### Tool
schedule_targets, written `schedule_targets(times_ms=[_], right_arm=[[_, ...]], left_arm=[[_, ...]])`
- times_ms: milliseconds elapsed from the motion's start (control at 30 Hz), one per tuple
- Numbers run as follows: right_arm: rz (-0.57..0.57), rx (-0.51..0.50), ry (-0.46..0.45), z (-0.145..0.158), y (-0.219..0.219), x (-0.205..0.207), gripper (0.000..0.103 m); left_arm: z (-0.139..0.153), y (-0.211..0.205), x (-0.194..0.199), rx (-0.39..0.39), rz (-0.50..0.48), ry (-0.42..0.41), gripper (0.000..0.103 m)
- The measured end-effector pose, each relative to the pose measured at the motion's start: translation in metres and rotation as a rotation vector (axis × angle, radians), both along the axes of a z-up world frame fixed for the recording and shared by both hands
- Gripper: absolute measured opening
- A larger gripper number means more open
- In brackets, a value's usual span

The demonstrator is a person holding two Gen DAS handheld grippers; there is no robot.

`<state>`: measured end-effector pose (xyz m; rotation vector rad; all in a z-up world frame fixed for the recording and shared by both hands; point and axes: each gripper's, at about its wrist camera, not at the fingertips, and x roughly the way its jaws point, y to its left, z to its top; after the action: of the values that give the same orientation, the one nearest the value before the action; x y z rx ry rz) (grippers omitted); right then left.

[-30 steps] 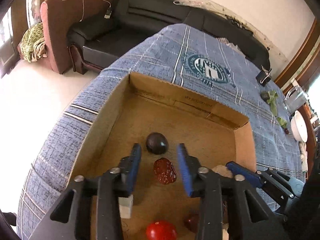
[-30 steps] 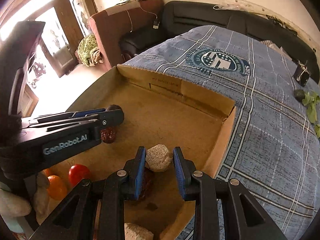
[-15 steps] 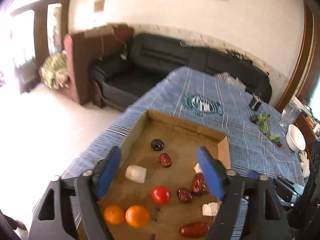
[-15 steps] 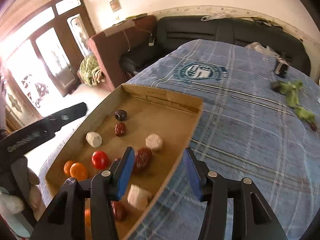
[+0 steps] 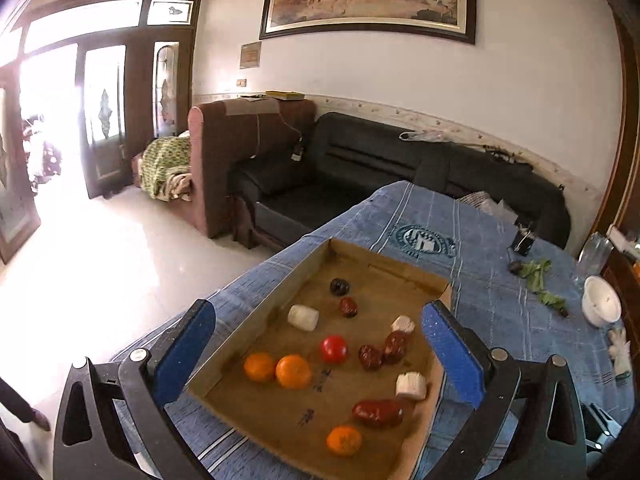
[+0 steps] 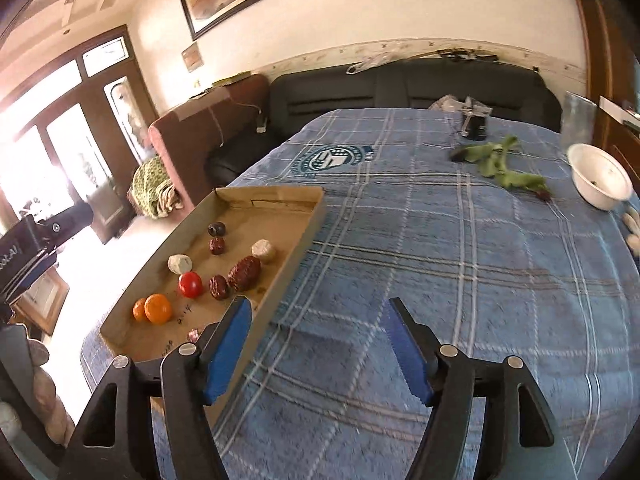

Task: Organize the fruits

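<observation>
Left gripper's body (image 6: 10,254), at right wrist view's left edge: white lettering, only the ending "ot.AI" legible. Cardboard tray (image 5: 260,320) floor: dark handwritten marks, unreadable. Blue plaid cloth (image 6: 440,260): round crest print (image 6: 334,160), lettering too small to read

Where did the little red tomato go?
The red tomato lies in the cardboard tray, near its middle in the left wrist view, between the two oranges and the dark red dates.
</observation>
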<state>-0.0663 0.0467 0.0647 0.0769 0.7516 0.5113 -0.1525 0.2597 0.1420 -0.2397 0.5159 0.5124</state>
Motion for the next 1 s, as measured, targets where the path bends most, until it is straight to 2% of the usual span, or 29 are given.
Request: schedule_targets(times_ms=[167,300,400,833,1000], right_arm=[[-0.007,-0.020,-0.006,-0.002,-0.005,-0.014,0.076],[-0.002,-0.028,-0.012,-0.004,-0.004,-0.019,0.077],[-0.005,-0.039,-0.023,-0.005,-0.004,-0.023,0.080],[-0.005,-0.072,-0.014,-0.016,0.004,-0.021,0.080],[-0.001,-0.091,-0.025,-0.018,0.009,-0.021,0.080]], left_arm=[[-0.007,-0.014,-0.001,0.022,-0.031,0.057,0.103],[-0.012,-0.022,-0.003,0.023,-0.054,0.071,0.103],[-0.014,-0.025,-0.004,0.023,-0.068,0.075,0.103],[-0.030,-0.024,0.003,-0.009,-0.097,0.104,0.103],[-0.032,-0.023,0.002,0.005,-0.082,0.079,0.103]])
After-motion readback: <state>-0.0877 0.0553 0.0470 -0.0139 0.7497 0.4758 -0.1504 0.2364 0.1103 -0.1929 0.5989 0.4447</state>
